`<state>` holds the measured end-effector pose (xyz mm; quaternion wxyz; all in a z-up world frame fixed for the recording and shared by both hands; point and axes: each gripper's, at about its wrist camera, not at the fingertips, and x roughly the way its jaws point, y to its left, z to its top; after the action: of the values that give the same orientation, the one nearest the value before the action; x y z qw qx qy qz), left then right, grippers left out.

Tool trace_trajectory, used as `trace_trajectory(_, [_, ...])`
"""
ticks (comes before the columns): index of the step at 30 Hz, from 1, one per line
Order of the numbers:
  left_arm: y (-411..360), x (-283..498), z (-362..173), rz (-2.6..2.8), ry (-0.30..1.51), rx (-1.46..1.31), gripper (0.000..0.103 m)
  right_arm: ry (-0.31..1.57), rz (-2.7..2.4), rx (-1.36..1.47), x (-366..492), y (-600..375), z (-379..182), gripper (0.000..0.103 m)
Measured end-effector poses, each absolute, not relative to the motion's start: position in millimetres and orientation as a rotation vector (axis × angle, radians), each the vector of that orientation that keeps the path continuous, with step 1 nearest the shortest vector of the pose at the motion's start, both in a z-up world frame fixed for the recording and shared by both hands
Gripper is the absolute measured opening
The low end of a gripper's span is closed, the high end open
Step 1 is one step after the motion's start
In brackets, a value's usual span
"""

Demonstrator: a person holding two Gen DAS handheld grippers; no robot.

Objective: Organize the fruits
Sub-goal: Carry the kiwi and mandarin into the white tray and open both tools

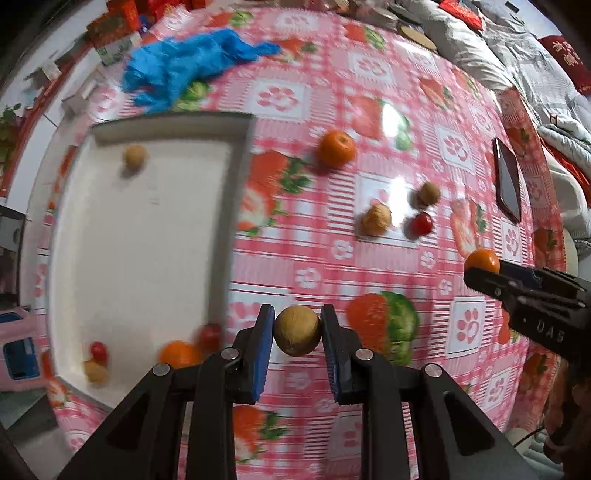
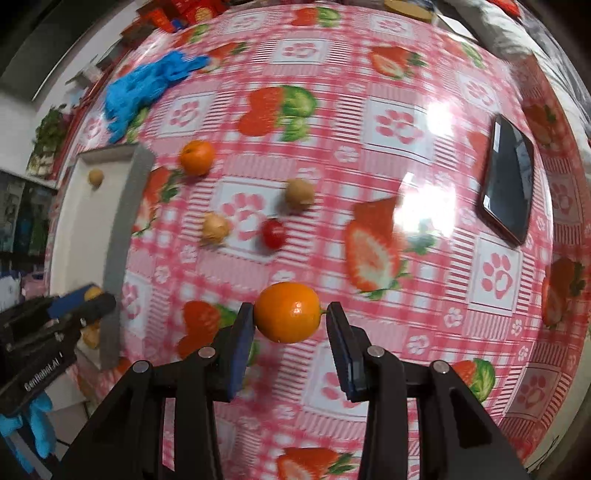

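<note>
My left gripper (image 1: 297, 317) is shut on a brown round fruit (image 1: 297, 332), held just right of the white tray (image 1: 147, 240). The tray holds a brown fruit (image 1: 135, 157) at its far end and an orange, red and brown fruits at its near end. My right gripper (image 2: 290, 325) is shut on an orange (image 2: 287, 312) above the tablecloth. Loose on the cloth lie another orange (image 2: 197, 157), two brown fruits (image 2: 299, 192) (image 2: 215, 227) and a red cherry tomato (image 2: 274, 233). The right wrist view shows the left gripper (image 2: 86, 301) at the tray's grey rim.
A dark phone (image 2: 508, 181) lies at the table's right side. Crumpled blue gloves (image 1: 177, 70) sit beyond the tray. Red boxes (image 1: 118, 18) crowd the far left edge, and grey bedding (image 1: 517, 55) lies past the far right edge. A blue-gloved hand (image 2: 37, 424) shows at lower left.
</note>
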<state>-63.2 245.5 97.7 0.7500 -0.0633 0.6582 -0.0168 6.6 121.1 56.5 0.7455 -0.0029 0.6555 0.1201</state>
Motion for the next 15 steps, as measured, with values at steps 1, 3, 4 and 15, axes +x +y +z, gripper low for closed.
trace_trajectory(1, [256.2,-64.8,101.1,-0.019,1.429,-0.137,0.027,1.434,0.280,-0.015,4.0,127.8,59.7,0.043])
trace_trajectory(3, [270.0,-65.9,102.9,0.008,1.423,-0.140,0.027,1.432,0.324,-0.029,-2.1,146.3,66.4,0.043])
trace_trajectory(4, [282.2,-67.6,103.7,0.027,1.424,-0.152,0.027,1.430,0.348,-0.039,-1.5,161.2,67.2,0.043])
trace_trajectory(15, [365.1,-83.8,93.4,0.144,1.427,-0.208,0.027,1.429,0.502,-0.099,-0.4,281.0,68.5,0.043])
